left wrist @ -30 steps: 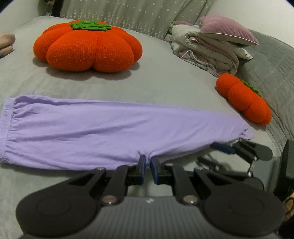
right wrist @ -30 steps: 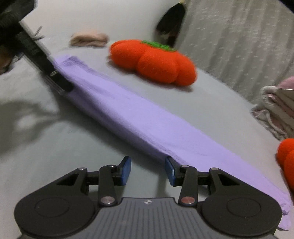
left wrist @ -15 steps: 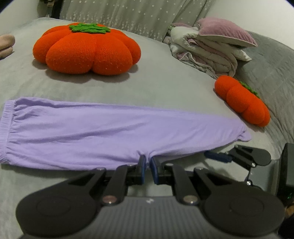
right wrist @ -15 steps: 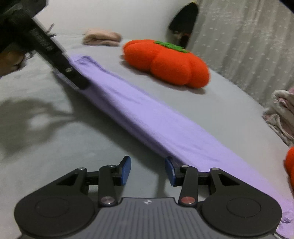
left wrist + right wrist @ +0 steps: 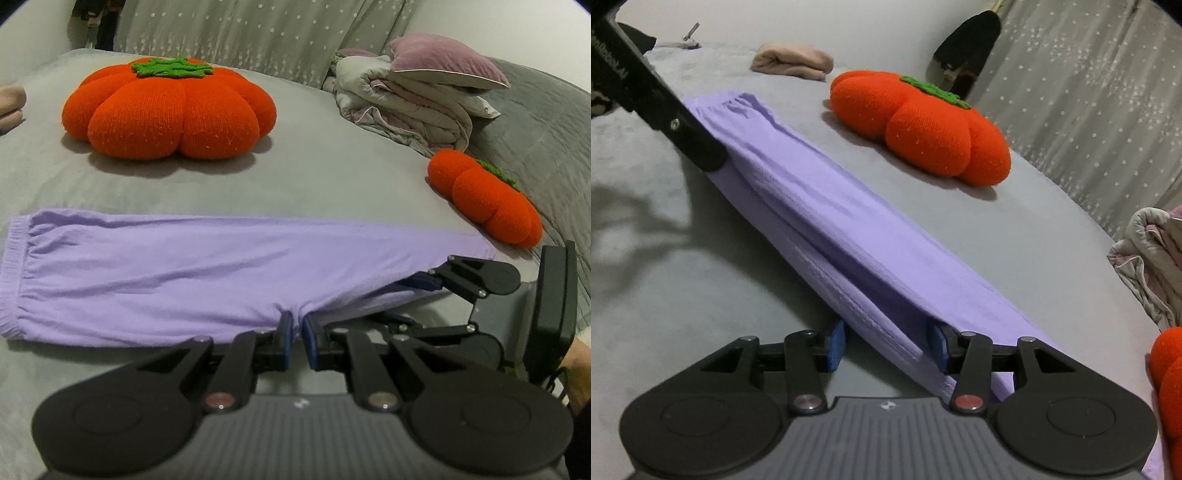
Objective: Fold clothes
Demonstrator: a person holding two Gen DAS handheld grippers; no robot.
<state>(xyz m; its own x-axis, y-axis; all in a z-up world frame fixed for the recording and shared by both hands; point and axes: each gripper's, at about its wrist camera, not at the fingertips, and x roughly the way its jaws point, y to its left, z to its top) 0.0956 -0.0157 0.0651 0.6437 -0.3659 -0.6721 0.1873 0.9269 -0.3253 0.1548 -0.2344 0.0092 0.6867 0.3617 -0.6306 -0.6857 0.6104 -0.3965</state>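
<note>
Lilac trousers (image 5: 207, 266): long axis left-right across frame, waistband at left edge.
Left gripper (image 5: 296, 338): clamped on near hem.
Right gripper (image 5: 886, 347): jaws apart, straddling fabric.

Both cameras sit low and close over the grey bed (image 5: 303, 177), each looking forward and downward along its own hand-held gripper. The left view faces straight across the bed toward the star-patterned curtain (image 5: 258, 33). The right view looks slantwise from the other end. Both share the purple trousers (image 5: 207, 266), the large orange pumpkin cushion (image 5: 923, 125) and each other's gripper.
</note>
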